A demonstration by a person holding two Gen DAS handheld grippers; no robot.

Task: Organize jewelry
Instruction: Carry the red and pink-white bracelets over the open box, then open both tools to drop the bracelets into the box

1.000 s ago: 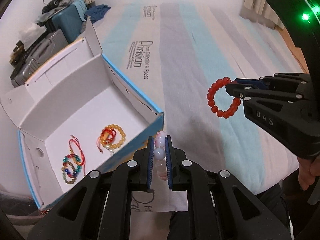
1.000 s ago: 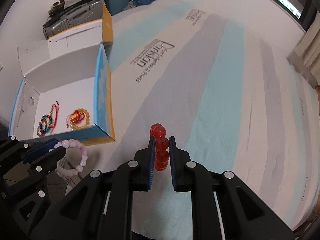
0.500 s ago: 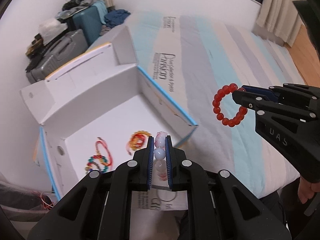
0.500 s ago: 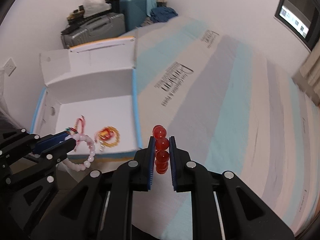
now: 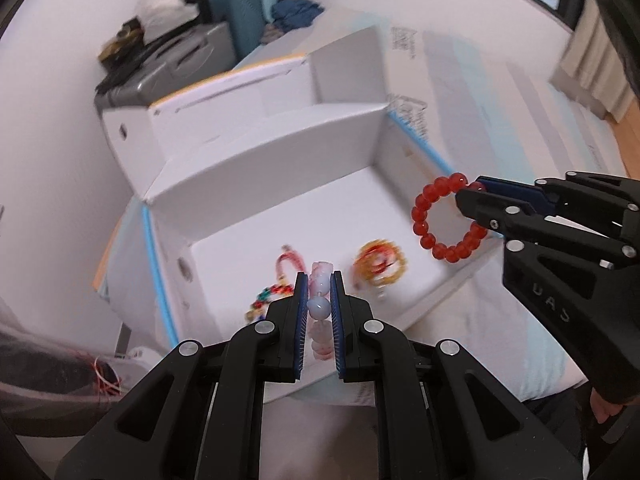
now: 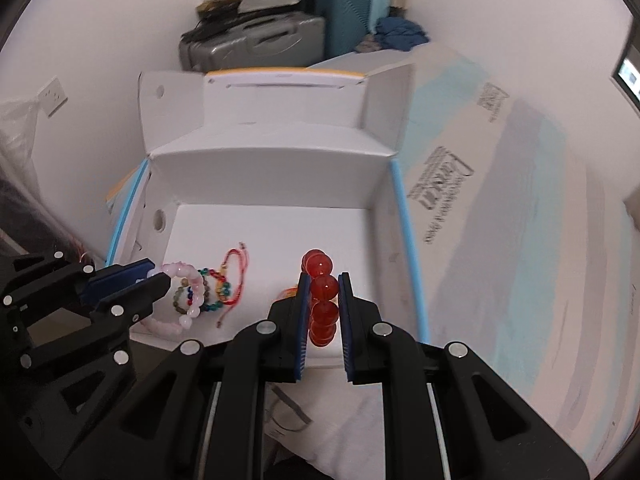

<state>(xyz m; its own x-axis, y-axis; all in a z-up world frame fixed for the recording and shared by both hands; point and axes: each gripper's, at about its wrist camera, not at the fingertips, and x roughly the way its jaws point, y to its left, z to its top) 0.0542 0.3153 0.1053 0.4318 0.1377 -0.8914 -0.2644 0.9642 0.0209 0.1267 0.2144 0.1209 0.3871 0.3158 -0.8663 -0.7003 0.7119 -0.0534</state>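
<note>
My left gripper (image 5: 319, 280) is shut on a pale pink bead bracelet (image 5: 319, 307) and holds it over the near edge of the open white box (image 5: 280, 184). It also shows in the right wrist view (image 6: 186, 308). My right gripper (image 6: 323, 276) is shut on a red bead bracelet (image 6: 320, 300), which hangs as a ring over the box's right side in the left wrist view (image 5: 440, 220). Inside the box lie a yellow-orange bracelet (image 5: 378, 266), a red cord bracelet (image 6: 236, 276) and a multicoloured bead bracelet (image 6: 212, 288).
The box sits at the left edge of a striped bed cover (image 6: 500, 200) with printed lettering. Its lid flaps (image 6: 280, 92) stand up behind. Grey and teal suitcases (image 6: 280, 36) with clutter stand against the wall behind. A wall socket (image 6: 54, 96) is at left.
Both grippers have swung left and forward with their bracelets, from over the bed cover to over the box. The box now fills the middle of both views.
</note>
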